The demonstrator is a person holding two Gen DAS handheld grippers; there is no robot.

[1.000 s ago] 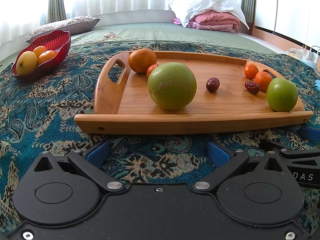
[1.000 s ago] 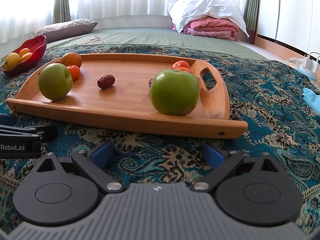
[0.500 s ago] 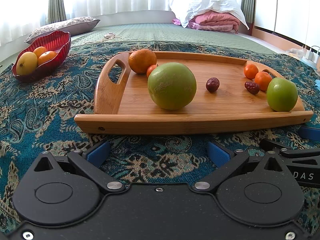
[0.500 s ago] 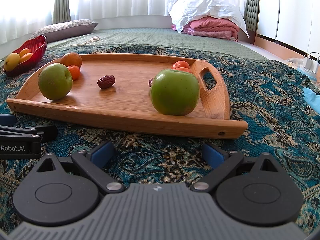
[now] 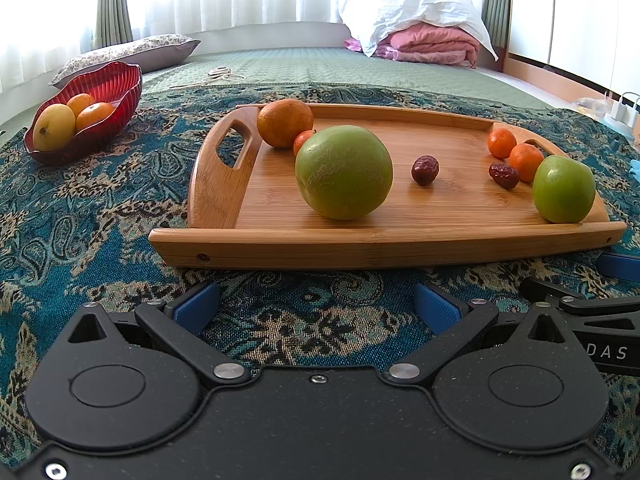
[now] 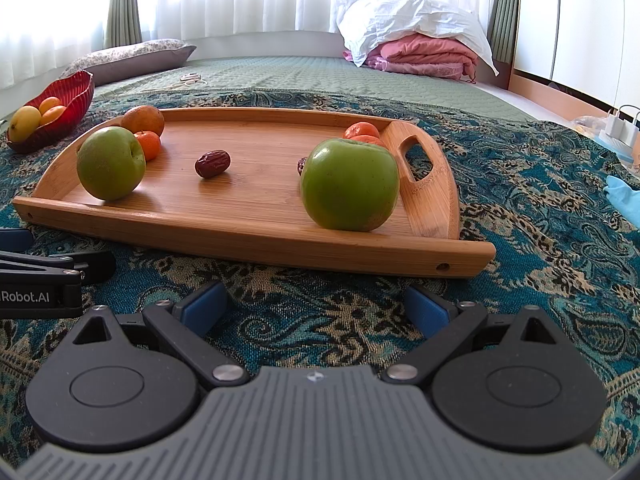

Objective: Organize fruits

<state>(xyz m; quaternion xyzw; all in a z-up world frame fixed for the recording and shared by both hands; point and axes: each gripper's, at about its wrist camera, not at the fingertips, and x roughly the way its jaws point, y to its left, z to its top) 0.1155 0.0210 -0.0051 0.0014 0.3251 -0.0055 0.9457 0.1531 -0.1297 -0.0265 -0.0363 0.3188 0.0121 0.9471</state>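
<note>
A wooden tray (image 5: 400, 240) (image 6: 248, 236) lies on the patterned cloth and holds loose fruit. Nearest the left gripper (image 5: 316, 304) is a big green apple (image 5: 344, 172) (image 6: 110, 162); behind it are a large orange (image 5: 285, 122) and a small tangerine (image 5: 303, 141). A second green apple (image 5: 564, 188) (image 6: 350, 184) sits at the tray's right end, straight ahead of the right gripper (image 6: 316, 306). Two red dates (image 5: 425, 169) (image 5: 504, 175) and two small tangerines (image 5: 501, 143) (image 5: 526, 162) lie between. Both grippers rest low in front of the tray, open and empty.
A red glass bowl (image 5: 116, 84) (image 6: 76, 88) with a yellow mango and oranges stands far left on the cloth. A pillow (image 5: 132, 54) and folded bedding (image 5: 424, 40) lie beyond on the green bedspread. The right gripper's fingers (image 5: 592, 300) show beside the left gripper.
</note>
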